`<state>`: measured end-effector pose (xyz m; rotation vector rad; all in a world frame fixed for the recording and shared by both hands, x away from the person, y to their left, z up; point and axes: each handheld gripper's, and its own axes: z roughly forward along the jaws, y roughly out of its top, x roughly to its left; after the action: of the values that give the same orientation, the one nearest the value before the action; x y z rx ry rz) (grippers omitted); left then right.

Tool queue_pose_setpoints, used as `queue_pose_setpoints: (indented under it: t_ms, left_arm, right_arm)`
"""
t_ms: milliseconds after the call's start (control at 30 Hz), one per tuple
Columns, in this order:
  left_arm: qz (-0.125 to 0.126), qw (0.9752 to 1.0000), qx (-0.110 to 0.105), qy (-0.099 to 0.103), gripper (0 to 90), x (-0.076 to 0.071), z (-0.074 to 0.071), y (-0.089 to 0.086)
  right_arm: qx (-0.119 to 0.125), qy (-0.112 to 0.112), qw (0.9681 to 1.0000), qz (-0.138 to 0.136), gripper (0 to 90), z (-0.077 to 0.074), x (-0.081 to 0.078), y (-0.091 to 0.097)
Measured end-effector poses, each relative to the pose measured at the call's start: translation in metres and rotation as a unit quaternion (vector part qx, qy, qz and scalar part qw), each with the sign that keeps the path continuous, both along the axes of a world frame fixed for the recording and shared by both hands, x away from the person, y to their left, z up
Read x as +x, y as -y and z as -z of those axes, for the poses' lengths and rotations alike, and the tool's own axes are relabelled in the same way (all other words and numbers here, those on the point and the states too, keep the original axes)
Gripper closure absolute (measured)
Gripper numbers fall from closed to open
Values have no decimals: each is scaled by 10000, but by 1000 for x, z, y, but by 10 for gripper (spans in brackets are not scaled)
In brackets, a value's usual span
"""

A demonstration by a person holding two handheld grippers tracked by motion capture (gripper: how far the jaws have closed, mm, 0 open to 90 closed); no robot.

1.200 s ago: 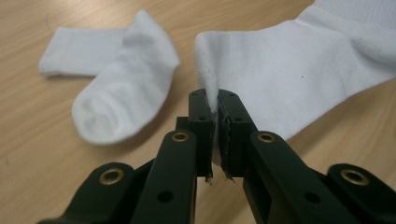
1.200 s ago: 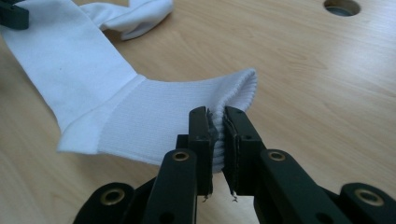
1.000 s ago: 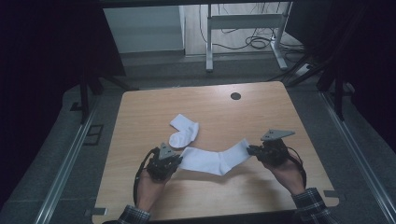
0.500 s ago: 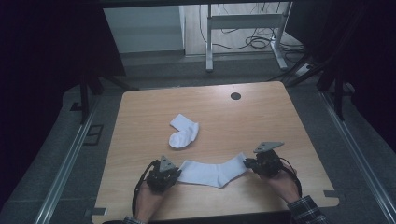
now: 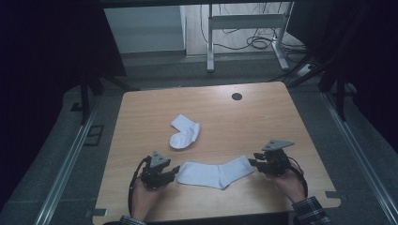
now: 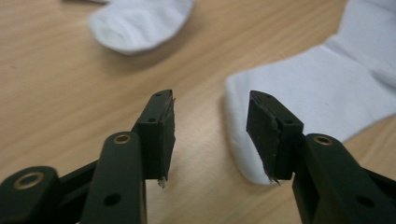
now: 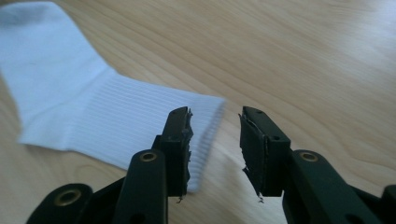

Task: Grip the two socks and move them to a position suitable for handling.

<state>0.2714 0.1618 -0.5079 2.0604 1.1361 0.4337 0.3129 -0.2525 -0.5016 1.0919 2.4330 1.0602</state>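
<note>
A white sock (image 5: 213, 173) lies flat and stretched out near the table's front edge, toe end to the left and ribbed cuff to the right. My left gripper (image 5: 174, 169) rests at the toe end (image 6: 317, 88). Its jaws have just been opening and stand apart (image 6: 210, 105), with the toe's edge beside the right jaw and not pinched. My right gripper (image 5: 252, 162) sits at the cuff (image 7: 116, 112). Its jaws have also just been opening (image 7: 215, 116), and the cuff's edge lies under the gap untouched. A second white sock (image 5: 185, 137) lies folded farther back.
The wooden table (image 5: 263, 122) has a round black cable hole (image 5: 237, 96) at the back. Behind it stands a white desk frame (image 5: 244, 28) with cables on the floor. Metal rails (image 5: 65, 164) run along both sides.
Both grippers came down toward the front edge with the sock stretched between them and laid it flat. Both jaws then opened and let go of the sock.
</note>
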Motion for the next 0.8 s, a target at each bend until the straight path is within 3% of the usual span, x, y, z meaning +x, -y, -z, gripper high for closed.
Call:
queue_pose_setpoints:
  t_ms: [200, 467, 667, 800]
  left_arm:
    - [-136, 9996, 223, 93, 499, 22, -5, -8]
    - [-350, 9992, 166, 59, 500, 57, -11, -8]
    - [-504, 9981, 354, 42, 533, 80, -4, -2]
    - [-624, 9976, 289, -20, 555, 92, 4, -1]
  right_arm:
    - [-174, 108, 9997, 123, 538, 7, 7, 13]
    - [-237, 59, 9992, 311, 423, 18, 14, 29]
    - [-336, -15, 9988, 369, 371, 27, 18, 40]
    - [-324, -44, 9988, 368, 351, 31, 19, 44]
